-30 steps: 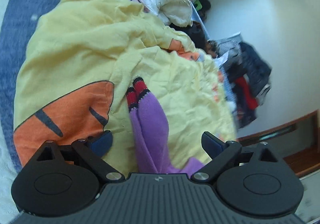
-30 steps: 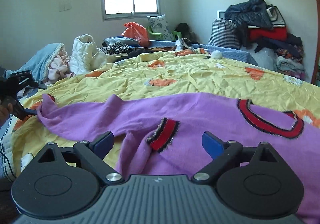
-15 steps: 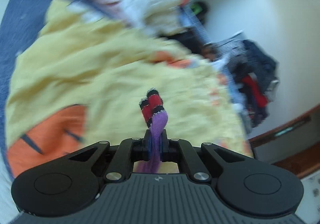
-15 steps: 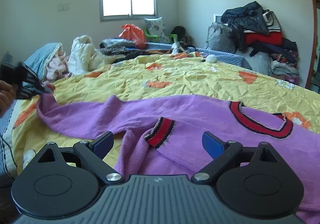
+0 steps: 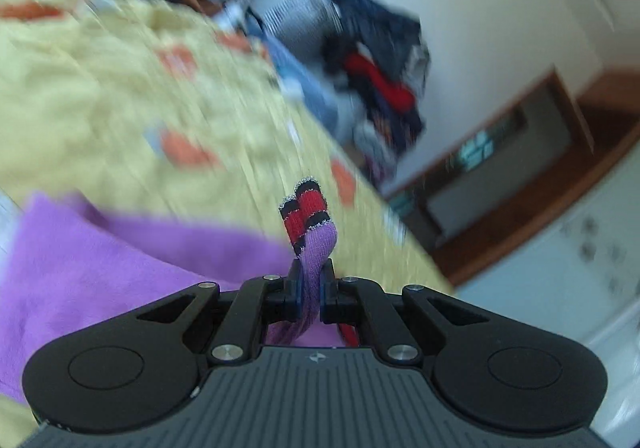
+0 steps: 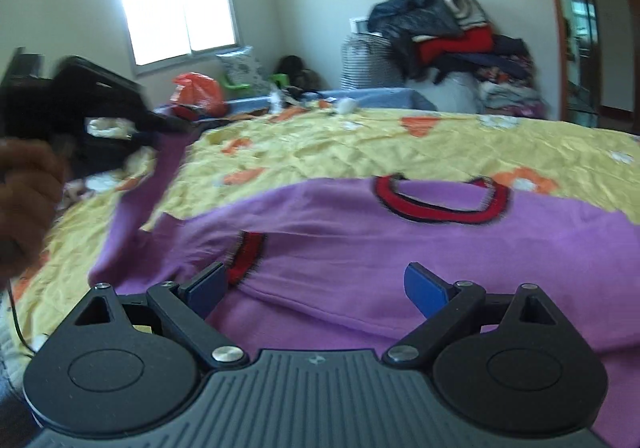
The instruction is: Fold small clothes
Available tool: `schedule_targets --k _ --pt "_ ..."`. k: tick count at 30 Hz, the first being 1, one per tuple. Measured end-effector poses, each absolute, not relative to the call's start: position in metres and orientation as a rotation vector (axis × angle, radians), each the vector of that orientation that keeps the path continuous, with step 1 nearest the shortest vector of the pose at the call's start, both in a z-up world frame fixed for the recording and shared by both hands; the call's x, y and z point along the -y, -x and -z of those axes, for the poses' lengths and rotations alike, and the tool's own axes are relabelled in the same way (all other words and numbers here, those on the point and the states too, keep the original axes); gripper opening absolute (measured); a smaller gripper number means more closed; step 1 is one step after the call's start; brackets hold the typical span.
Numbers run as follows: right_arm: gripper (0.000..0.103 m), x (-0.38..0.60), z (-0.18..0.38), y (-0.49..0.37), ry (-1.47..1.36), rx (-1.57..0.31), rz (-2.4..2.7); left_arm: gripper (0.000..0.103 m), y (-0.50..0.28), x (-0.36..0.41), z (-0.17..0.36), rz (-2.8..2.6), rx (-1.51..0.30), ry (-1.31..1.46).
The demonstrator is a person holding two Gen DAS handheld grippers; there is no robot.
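**— What have you got in your left tongs?**

— My left gripper [image 5: 310,288] is pinched tight on one sleeve of the purple sweater [image 6: 360,248]. In the left wrist view the striped red-and-black cuff [image 5: 306,214] sticks up just past the blue pads, near the middle of the frame. The rest of the view is smeared, but at lower left the purple knit lies on the yellow bedspread [image 5: 100,88], and at upper right a pile of dark and red clothes [image 5: 376,64] sits against the wall.

**— And from the other side?**

— Going left to right in the right wrist view: at the left edge is my left hand [image 6: 24,200], wrapped round the black gripper body, with the sleeve rising from the bed up to it in a steep purple band. Left of centre, low down, the second cuff [image 6: 246,258] lies folded onto the sweater's body, just beside the left pad of my right gripper [image 6: 316,286]. That gripper stands wide open, over the sweater with nothing between the pads. Right of centre, the red neckband [image 6: 440,204] lies flat on the spread. Behind it, at upper right, the heap of clothes is stacked by the doorway.
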State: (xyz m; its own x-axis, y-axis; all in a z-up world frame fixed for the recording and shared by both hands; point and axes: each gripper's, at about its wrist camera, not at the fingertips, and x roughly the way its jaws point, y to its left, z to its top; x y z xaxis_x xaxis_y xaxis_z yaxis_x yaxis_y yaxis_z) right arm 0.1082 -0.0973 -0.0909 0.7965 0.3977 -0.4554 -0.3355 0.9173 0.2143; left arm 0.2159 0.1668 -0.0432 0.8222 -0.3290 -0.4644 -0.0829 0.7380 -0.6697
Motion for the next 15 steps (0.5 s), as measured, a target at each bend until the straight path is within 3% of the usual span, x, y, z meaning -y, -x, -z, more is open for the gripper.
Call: schedule_targets --k 4,6,9,10,11,15 --pt "0.096 0.116 0.096 -0.108 -0.126 -0.535 -0.318 0.007 -0.240 -0.104 0.097 0.236 -0.766 0.664" --pt "0.096 0.121 0.098 -0.113 -0.139 -0.561 -0.319 0.016 -0.245 -0.096 0.119 0.284 -0.862 0.656" --pt "0.096 0.123 0.101 -0.120 -0.167 -0.569 -0.315 0.058 -0.220 -0.122 0.114 0.322 -0.836 0.711" --pt "0.096 0.124 0.102 -0.125 -0.186 -0.568 -0.321 0.084 -0.207 -0.138 0.105 0.297 -0.786 0.716" --pt "0.096 0.124 0.103 -0.131 -0.210 -0.576 -0.349 0.103 -0.194 -0.157 0.096 0.259 -0.730 0.709" --pt "0.095 0.120 0.112 -0.163 -0.318 -0.657 -0.424 0.102 -0.157 -0.225 0.072 0.080 -0.627 0.609"
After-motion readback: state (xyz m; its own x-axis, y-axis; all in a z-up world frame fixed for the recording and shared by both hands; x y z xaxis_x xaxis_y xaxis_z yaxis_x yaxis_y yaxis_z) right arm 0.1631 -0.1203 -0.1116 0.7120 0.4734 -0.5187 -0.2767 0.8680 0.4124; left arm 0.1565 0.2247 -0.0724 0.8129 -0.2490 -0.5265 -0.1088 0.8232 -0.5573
